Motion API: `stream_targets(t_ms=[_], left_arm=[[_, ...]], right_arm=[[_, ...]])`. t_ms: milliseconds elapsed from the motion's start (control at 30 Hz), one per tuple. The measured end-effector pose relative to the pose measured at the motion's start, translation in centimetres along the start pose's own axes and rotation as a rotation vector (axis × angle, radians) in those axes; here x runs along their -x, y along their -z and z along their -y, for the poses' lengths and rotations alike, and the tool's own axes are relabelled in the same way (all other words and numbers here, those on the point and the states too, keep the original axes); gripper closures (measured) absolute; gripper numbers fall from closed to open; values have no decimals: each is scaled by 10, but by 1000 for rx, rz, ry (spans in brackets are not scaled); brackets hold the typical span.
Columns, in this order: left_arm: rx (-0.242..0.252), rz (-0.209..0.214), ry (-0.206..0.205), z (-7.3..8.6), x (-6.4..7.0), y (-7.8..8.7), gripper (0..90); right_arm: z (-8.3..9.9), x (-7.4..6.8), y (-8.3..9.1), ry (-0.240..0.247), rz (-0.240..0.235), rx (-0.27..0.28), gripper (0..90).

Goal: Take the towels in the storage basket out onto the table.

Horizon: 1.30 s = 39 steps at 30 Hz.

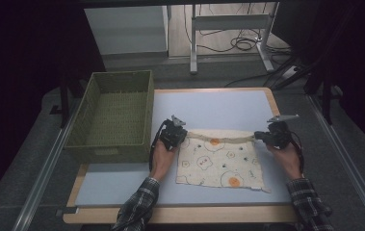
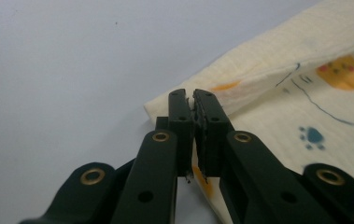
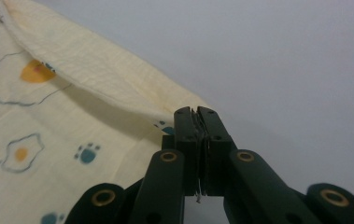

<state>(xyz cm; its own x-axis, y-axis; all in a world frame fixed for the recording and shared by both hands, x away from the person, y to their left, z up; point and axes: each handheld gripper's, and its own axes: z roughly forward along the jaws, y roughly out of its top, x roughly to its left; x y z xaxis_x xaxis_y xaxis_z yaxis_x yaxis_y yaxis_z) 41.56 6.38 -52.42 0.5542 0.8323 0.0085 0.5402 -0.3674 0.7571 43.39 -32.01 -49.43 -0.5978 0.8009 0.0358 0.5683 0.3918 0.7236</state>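
**Cloth pinched at both far corners, fold waiting to come toward the person**

Cloth is lying flat on the pale table, to the right of the green woven basket, and its far edge is being held up off the surface as a narrow rolled lip running left to right. The left gripper is biting the far left corner: in the left gripper view its jaws are closed almost flush, with a sliver of cream fabric caught between them. The right gripper is doing the same at the far right corner, and in the right gripper view the jaws are pressed together on the cloth's edge, which is stretching away in a soft ridge.

What matters now is the way the fabric is lying relative to the two grips. The held edge is the long axis, strung between the hands, and the whole body of the cloth is spreading from it toward the person, with the near edge resting close to the table's front. Each hand is sitting on its own corner, so neither is nearer than the other. To my eye, a fold would mean carrying both corners evenly toward the near edge; if one hand were leading, the lip would be skewing and the corners missing each other.
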Motion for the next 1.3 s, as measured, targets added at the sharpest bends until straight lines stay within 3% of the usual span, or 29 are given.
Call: stream_targets(t_ms=[367,667,1000,1300], left_arm=[[67,66,-11,22,19,38,864],[110,141,-16,46,28,66,864],[104,180,-53,73,40,83,861],[82,220,-70,89,49,89,848]], right_arm=[[30,-20,40,24,-45,42,875],[52,-47,69,71,-87,52,875],[77,-72,87,106,-125,39,873],[100,-83,89,114,-133,12,867]])
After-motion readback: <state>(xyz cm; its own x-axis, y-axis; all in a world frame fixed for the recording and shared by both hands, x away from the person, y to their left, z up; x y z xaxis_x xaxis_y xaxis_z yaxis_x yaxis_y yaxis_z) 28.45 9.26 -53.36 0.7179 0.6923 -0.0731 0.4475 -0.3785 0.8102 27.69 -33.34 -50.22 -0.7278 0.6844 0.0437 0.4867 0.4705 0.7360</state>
